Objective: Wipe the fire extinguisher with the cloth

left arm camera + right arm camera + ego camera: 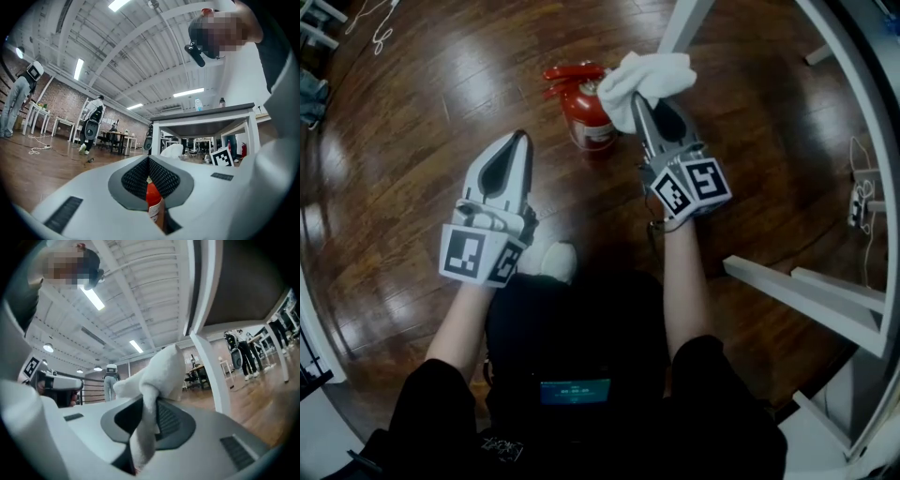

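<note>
Gripping white cloth (649, 77) in right gripper (639, 103) by red fire extinguisher (587, 120); holding left gripper (521, 138) clenched, apart.

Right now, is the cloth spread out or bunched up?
Bunched. The cloth is a crumpled wad pinched in the right gripper, with a strip running down between its jaws. Whether it touches the fire extinguisher: cannot tell.
</note>
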A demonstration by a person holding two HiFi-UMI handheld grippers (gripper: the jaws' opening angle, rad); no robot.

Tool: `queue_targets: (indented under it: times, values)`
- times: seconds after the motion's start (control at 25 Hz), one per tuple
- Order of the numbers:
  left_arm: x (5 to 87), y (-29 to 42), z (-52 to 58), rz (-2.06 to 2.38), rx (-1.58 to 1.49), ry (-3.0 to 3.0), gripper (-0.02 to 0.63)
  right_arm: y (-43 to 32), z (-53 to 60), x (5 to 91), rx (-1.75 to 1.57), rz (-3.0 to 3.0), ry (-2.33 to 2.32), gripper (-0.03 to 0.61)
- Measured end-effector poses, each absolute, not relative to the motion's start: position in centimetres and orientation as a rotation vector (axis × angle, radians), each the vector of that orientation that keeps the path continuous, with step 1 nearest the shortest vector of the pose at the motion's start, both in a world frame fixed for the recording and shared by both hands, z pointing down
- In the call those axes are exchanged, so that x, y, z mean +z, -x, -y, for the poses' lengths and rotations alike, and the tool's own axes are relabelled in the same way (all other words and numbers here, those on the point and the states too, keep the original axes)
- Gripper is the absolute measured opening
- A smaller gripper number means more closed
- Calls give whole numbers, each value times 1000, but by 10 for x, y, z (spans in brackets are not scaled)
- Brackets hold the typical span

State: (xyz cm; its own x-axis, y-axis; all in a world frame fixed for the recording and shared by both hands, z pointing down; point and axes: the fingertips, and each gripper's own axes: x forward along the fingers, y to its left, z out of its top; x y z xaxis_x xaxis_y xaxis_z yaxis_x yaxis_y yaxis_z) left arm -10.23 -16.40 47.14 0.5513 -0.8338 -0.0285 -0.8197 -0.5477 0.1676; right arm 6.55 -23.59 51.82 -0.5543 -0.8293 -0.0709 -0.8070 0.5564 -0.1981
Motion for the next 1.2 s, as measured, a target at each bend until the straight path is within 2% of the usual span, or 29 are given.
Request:
queue_targets:
  times: [0.28, 0.56, 0.68, 0.76, 1.0, 1.08, 1.2]
  values:
    - [469, 103, 160, 1438, -168, -2640, 0, -38, 232, 588, -278, -2758, 1432, 83]
    - [469, 112, 150, 1441, -175, -2628, 0, -37, 226, 757, -676, -2872, 1551, 83]
    - [470, 111, 148, 1434, -178, -2627, 0, -41, 224, 788, -794, -2884, 1578, 82]
    - [469, 111, 148, 1432, -177, -2638, 0, -41, 217, 757, -721, -2866, 1550, 82]
    - [467, 114, 149, 1456, -183, -2625, 0, -38, 190, 560, -361, -2653, 1326, 84]
    - [466, 113, 148, 1454, -192, -2626, 0, -24, 199, 535, -362, -2639, 1294, 84]
    - [465, 112, 145, 1456, -201, -2622, 0, 1, 217, 553, -433, -2680, 1320, 84]
